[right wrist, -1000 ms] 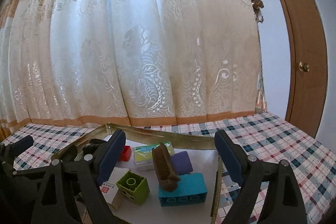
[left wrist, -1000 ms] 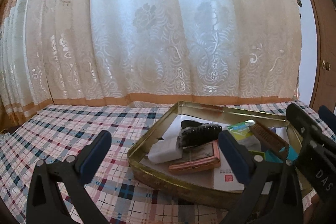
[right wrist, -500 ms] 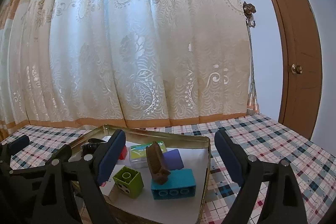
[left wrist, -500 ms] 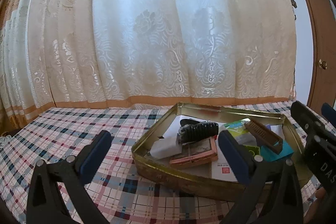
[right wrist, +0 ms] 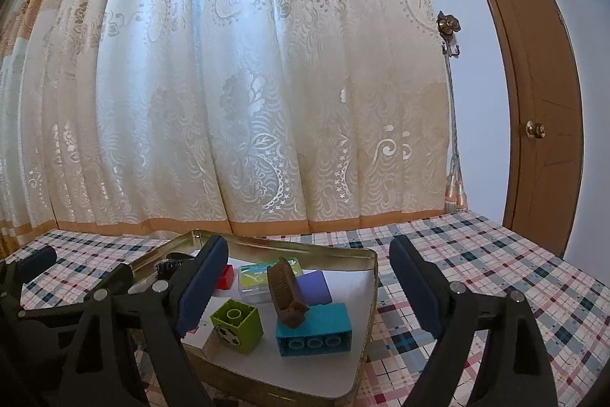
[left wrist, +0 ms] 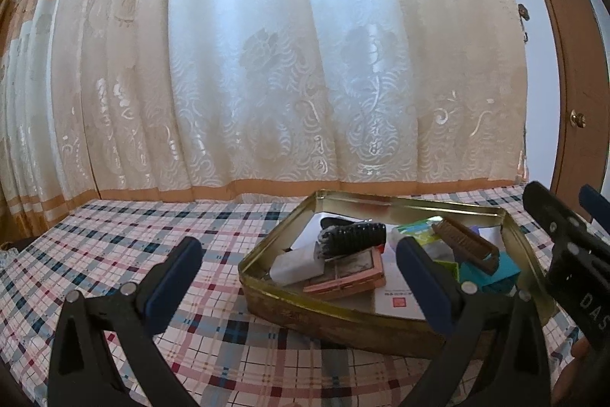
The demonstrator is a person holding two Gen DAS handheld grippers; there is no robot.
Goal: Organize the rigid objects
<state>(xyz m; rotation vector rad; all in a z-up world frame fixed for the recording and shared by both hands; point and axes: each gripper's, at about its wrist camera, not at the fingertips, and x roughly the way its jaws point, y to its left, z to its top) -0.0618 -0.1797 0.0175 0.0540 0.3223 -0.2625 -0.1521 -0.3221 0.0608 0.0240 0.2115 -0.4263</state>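
Our right gripper (right wrist: pixel 305 287) hangs with its blue-padded jaws spread wide and nothing between the pads; our left gripper (left wrist: pixel 297 277) is the same, open and empty, a little to the left and at about the same height. Both point slightly down toward the shallow gold-coloured metal tin (right wrist: pixel 366 296) that sits just ahead of and below the fingers on the plaid tablecloth (right wrist: pixel 495 277).

Everything to be sorted lies inside that tin. Directly ahead of the right gripper a brown ridged comb-like piece (right wrist: pixel 284 287) leans tilted on a teal three-stud plastic brick (right wrist: pixel 314 328). We judge the brick light, stiff and square-sided, so flat pads should seat well across its long faces, but the brown piece would slide off if we lift the brick first; we would take the brown one by its narrow sides. Toward the left finger sits a lime green single-stud cube with a football print (right wrist: pixel 238 323), easy to pinch on any two opposite faces. Beyond lie a purple block (right wrist: pixel 314 287), a small clear box with a green label (right wrist: pixel 259 275) and a red brick (right wrist: pixel 227 277).

Ahead of the left gripper we see a black ribbed brush-like object (left wrist: pixel 352 237) resting on a white rectangular block (left wrist: pixel 297 264) and a flat copper-rimmed case (left wrist: pixel 345 275); the case looks thin and slippery, best gripped across its edges.
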